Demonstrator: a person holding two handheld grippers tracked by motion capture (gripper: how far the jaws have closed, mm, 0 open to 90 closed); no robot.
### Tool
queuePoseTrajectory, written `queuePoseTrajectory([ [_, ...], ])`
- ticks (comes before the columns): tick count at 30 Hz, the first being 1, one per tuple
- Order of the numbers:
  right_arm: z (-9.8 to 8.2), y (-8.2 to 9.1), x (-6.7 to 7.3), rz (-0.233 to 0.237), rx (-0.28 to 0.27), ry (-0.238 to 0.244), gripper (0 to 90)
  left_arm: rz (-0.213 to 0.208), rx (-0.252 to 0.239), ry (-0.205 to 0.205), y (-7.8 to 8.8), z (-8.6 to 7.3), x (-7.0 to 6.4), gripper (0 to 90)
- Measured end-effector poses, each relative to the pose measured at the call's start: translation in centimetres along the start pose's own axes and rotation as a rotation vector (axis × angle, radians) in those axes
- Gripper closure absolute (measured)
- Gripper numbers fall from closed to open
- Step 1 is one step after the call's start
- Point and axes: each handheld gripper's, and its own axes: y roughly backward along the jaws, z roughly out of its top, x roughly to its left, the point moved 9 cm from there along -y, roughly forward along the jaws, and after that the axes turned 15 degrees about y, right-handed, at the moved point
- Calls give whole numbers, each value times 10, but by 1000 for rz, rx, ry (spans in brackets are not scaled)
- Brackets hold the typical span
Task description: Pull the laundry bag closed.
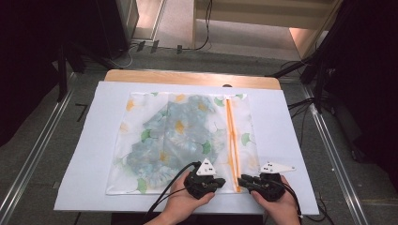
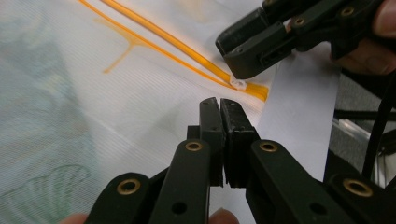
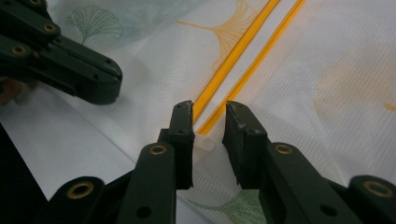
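Observation:
A white mesh bag (image 1: 141, 108) printed with ginkgo leaves lies flat on the white sheet, with a blue flowered cloth (image 1: 173, 136) inside it. Its orange zipper (image 1: 230, 136) runs from the far edge toward me. At the bag's near edge my left gripper (image 2: 220, 103) is shut, pinching the mesh just left of the zipper's end. My right gripper (image 3: 209, 108) is open, its jaws on either side of the small white zipper pull (image 3: 205, 141). The two grippers sit tip to tip, left (image 1: 222, 182) and right (image 1: 241, 180), and the pull (image 2: 238, 84) lies under the right gripper's tip.
The white sheet (image 1: 281, 122) covers a wooden table (image 1: 187, 77). Bare sheet lies on both sides of the bag. Black stands and cables (image 1: 309, 70) line the floor on the right, and metal rails (image 1: 338, 154) run along both sides of the table.

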Motion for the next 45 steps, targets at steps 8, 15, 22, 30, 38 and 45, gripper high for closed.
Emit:
queuePoseTrajectory([
  [8,-3,1,4,35,-8,30,692,9,32,-3,-5,-8,4,900],
  [15,-3,3,12,130,8,26,896,-14,33,21,-5,-8,5,900],
  [22,0,6,10,99,4,16,831,-13,30,22,-5,-8,5,900],
  [30,6,-3,17,80,8,28,733,-7,29,10,-5,-9,5,900],
  [38,5,-7,9,-30,25,43,768,-7,29,11,-5,-9,5,900],
  [45,11,-1,14,39,2,-4,900,-7,29,6,-5,-9,5,900],
])
